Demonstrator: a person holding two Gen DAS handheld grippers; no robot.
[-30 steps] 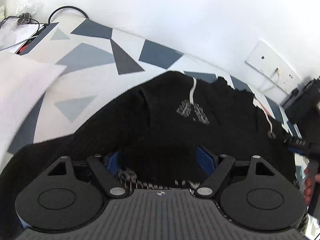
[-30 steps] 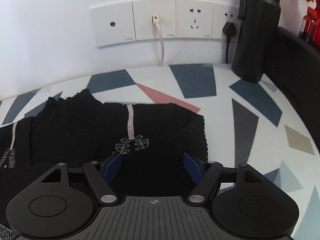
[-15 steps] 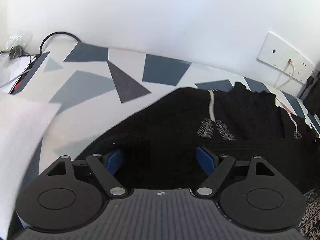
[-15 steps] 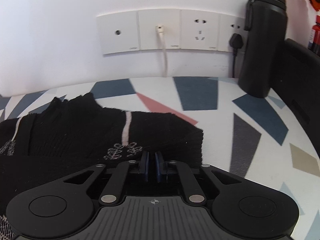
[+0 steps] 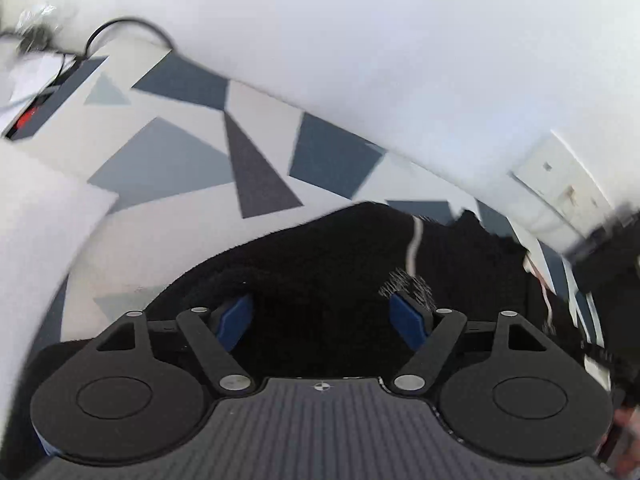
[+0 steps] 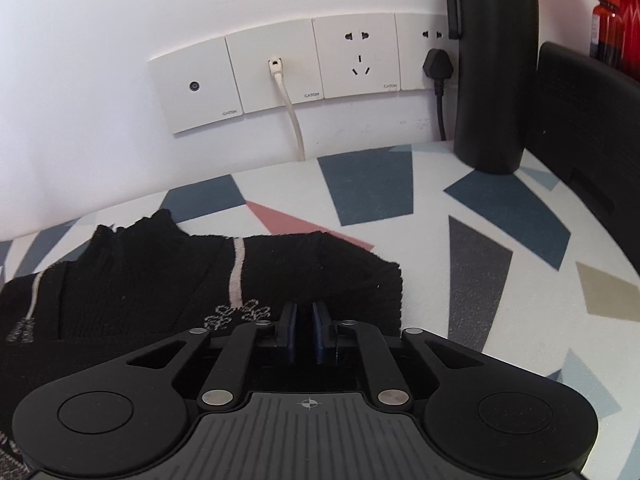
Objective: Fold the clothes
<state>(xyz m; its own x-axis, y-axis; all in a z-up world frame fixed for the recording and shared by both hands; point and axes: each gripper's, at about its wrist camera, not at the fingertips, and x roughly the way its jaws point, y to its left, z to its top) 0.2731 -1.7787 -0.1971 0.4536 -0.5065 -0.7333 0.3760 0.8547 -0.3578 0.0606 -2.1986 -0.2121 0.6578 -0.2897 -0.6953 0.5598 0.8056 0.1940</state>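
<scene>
A black knit sweater [image 6: 160,280] with a pale stripe and a flower pattern lies on the patterned table [image 6: 520,248]. In the right wrist view my right gripper [image 6: 305,332] is shut on the sweater's near right edge, its blue pads pinching the fabric. In the left wrist view the same sweater [image 5: 340,264] spreads under my left gripper [image 5: 322,318], which stands open low over the cloth with its blue pads wide apart. The left view is blurred by motion.
A black bottle [image 6: 494,68] stands at the back right by wall sockets [image 6: 352,60] with a white cable [image 6: 292,120] and a black plug. A black case [image 6: 592,128] lies at the right edge. White cloth [image 5: 36,248] and cables [image 5: 120,28] sit at the left.
My right gripper went from open to shut on the sweater's edge and has held it since. My left gripper, still open, has swung and tilted over the sweater.
</scene>
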